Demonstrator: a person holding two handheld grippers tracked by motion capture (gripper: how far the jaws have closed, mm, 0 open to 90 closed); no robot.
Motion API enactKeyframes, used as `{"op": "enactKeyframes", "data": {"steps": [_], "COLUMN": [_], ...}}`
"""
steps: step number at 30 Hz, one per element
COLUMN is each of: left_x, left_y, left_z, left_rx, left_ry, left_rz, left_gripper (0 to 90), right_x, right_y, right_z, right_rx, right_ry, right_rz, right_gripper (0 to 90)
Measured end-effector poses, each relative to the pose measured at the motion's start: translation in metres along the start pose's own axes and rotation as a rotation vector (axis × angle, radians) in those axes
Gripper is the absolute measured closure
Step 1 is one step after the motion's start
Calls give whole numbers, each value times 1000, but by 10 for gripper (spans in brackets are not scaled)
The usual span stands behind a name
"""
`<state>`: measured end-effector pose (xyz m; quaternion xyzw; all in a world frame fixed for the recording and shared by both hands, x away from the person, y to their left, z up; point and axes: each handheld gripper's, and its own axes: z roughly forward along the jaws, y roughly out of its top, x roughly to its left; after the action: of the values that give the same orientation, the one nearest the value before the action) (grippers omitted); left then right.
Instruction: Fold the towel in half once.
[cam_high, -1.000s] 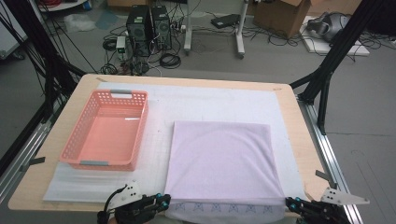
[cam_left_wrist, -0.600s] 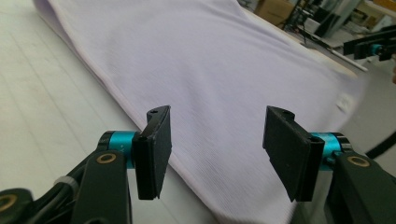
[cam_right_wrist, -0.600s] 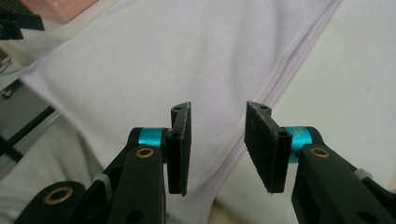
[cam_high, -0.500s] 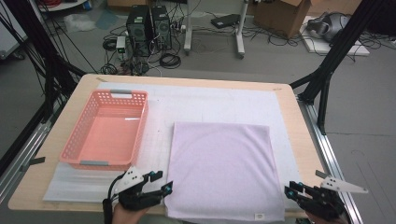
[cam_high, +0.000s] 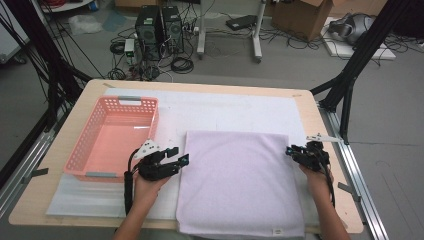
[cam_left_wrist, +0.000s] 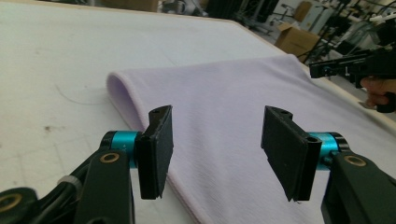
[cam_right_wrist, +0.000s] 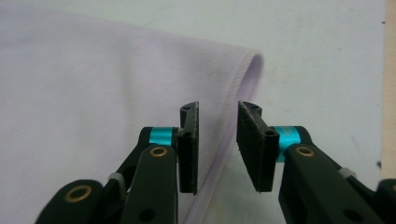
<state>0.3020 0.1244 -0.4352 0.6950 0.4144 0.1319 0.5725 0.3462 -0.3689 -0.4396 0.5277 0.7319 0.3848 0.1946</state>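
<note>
The cloth (cam_high: 240, 182) lies flat in the lower middle of the high frame, a pale lilac rectangle folded double, its near edge hanging just over the bench (cam_high: 320, 107) edge and a small label at its lower right corner. It rests on a white mat (cam_high: 225, 107) that covers most of the bench.

A second ago both tools sat at the bottom of the frame, at the cloth's near corners. Now we have them halfway up its sides: the left tool (cam_high: 184, 159) at the left edge, the right tool (cam_high: 289, 149) near the upper right corner. Both sets of jaws have just been opening and the right ones have since narrowed a little. Nothing sits between either pair.

In the left gripper view our left tool (cam_left_wrist: 217, 149) stands wide apart, above the rounded fold of the cloth's edge. In the right gripper view the right tool (cam_right_wrist: 217, 140) shows a narrower gap, poised over the cloth's side edge, with no pad pressing on fabric.

We judge that the near corners have been let go and that we are lining up a fresh grip on the side edges for another fold.

The cloth looks smooth, soft and slightly fuzzy, with no wrinkles.

A pink basket (cam_high: 90, 150) stands on the mat just left of the left tool.
</note>
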Motion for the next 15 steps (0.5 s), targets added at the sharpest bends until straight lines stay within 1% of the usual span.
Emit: {"op": "enactKeyframes", "data": {"steps": [1,2,3,4,5,6,7,8,9,11,12,13,14,15], "left_x": [1,1,0,0,-1,-2,-2,-1,0,2,4,5,7,8], "left_y": [1,2,2,2,2,3,4,6,8,10,11,12,13,14], "left_z": [3,5,7,8,10,12,13,15,17,20,23,26,29,32], "left_rx": [13,22,24,16,13,12,15,16,16,-7,4,23,32,35], "left_ry": [0,11,14,13,19,27,30,37,43,59,64,74,75,84], "left_rz": [-1,-2,-7,-12,-16,-15,-12,-5,-5,-11,-16,-12,-11,-10], "left_gripper": [437,433,428,429,429,429,429,430,429,429,429,427,426,426], "right_x": [-2,-5,-7,-9,-9,-9,-7,-7,-8,-10,-9,-9,-9,-9], "right_y": [1,1,1,2,3,4,5,4,3,0,1,1,1,2], "right_z": [8,15,17,17,17,16,15,13,13,12,12,12,12,13], "right_rx": [16,34,12,14,19,32,40,40,32,18,14,6,-3,-10], "right_ry": [-27,-23,-5,10,-1,-23,-60,-76,-69,-65,-66,-70,-69,-56], "right_rz": [-3,1,24,21,5,-7,-28,-34,-22,-9,-12,-20,-22,-13], "right_gripper": [721,733,810,844,862,868,871,871,871,869,868,866,856,835]}}
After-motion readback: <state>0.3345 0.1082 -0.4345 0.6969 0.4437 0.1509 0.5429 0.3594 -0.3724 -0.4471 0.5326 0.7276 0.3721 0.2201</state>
